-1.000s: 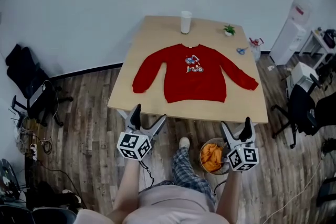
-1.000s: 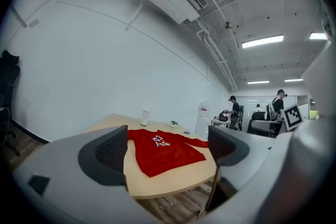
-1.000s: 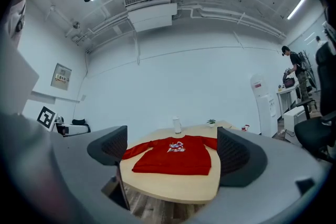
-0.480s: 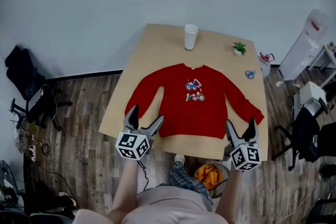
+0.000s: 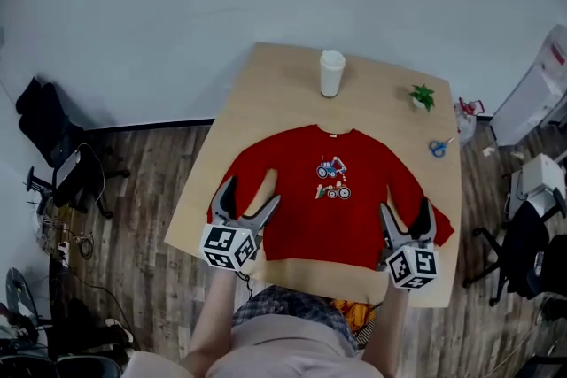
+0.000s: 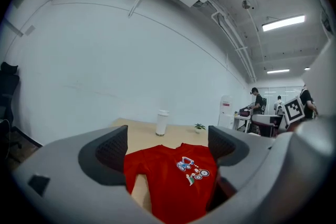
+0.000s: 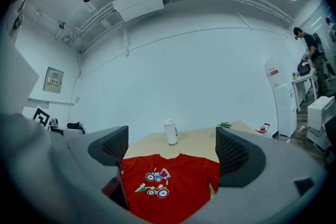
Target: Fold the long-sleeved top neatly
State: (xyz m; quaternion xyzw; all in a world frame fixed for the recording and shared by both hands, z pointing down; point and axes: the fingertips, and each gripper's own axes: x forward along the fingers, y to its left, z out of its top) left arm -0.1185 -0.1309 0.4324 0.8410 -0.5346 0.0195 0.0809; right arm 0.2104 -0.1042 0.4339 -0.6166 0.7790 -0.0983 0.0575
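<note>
Two grippers are at the tabletop's near edge: the left gripper [image 5: 251,193] over the left sleeve end and the right gripper [image 5: 405,210] over the right hem corner. Each has its jaws wide apart and holds nothing. Beyond them we record the red long-sleeved top [image 5: 323,199] lying flat on the table [image 5: 266,84], print up and sleeves spread. No fold is made, so we judge the whole task outstanding. A white tumbler [image 5: 331,73] stands near the far edge.
</note>
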